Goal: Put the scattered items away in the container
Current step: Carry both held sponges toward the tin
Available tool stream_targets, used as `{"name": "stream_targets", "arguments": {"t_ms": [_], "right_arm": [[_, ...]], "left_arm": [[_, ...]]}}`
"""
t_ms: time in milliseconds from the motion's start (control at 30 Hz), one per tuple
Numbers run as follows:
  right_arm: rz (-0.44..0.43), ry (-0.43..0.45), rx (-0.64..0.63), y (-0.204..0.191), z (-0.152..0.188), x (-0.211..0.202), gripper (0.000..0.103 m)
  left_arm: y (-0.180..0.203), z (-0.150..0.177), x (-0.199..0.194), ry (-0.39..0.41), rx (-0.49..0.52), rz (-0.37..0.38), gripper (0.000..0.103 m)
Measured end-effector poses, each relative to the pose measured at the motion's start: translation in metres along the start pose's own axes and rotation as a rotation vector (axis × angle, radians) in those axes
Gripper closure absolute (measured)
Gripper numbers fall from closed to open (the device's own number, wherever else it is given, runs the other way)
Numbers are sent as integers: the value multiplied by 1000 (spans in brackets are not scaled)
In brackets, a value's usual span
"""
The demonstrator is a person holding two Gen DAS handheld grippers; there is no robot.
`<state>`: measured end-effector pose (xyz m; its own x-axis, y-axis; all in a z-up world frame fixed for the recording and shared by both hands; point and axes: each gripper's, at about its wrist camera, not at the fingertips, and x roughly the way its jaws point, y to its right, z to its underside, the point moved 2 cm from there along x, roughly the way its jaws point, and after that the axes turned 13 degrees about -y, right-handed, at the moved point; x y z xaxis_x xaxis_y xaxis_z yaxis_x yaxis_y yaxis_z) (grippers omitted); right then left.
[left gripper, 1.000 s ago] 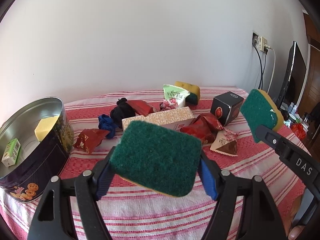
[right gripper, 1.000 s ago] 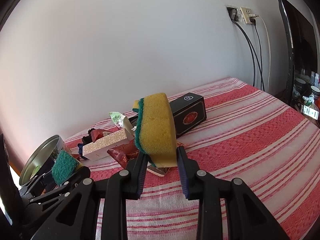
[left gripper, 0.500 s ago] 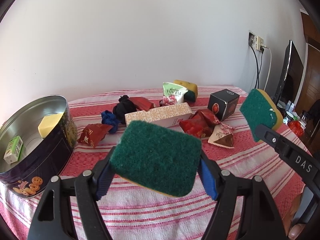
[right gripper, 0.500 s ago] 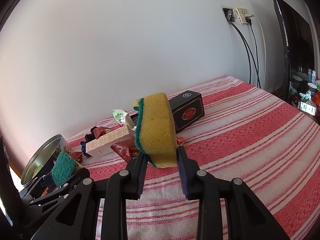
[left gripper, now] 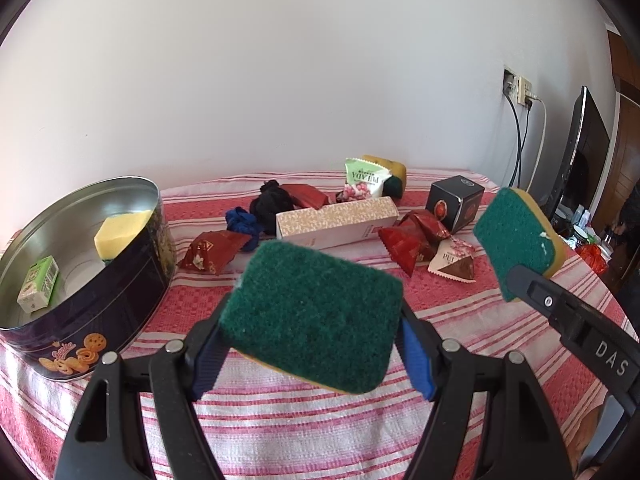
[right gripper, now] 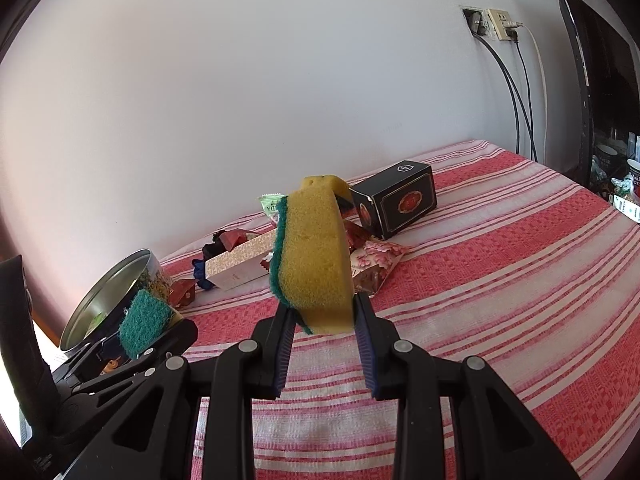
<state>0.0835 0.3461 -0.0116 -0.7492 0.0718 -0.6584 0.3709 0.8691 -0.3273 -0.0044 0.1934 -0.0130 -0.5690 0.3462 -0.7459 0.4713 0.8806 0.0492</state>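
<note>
A home living room: a worktop under a red-and-white striped tablecloth [right gripper: 500, 264] against a plain white wall [left gripper: 280, 80], a wall socket [right gripper: 498, 24] with plugged cables, a flat-screen television [right gripper: 592, 72], a wooden door [left gripper: 628, 128].

We look forward and down along each tool, close above the striped counter [left gripper: 280, 432]. Both views share the round tin [left gripper: 132, 280] [right gripper: 116, 280] and black box [left gripper: 454, 208] [right gripper: 400, 204] ahead.
</note>
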Motion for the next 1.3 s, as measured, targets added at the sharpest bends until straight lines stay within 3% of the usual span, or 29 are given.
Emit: {"name": "stream_targets", "arguments": {"t_ms": [233,733,1300], "right_arm": [[-18,1,-2,-12,10,-5,71],[-60,-13,-34,-39,26,-12,71],[-139,-62,-152,-102,50,-7,71]], "left_arm": [[-15,10,-6,-13,-29,20,29],[-40,27,-20,-15,-76,-16,29],[-93,51,-39,-27,-196,-36,29]]}}
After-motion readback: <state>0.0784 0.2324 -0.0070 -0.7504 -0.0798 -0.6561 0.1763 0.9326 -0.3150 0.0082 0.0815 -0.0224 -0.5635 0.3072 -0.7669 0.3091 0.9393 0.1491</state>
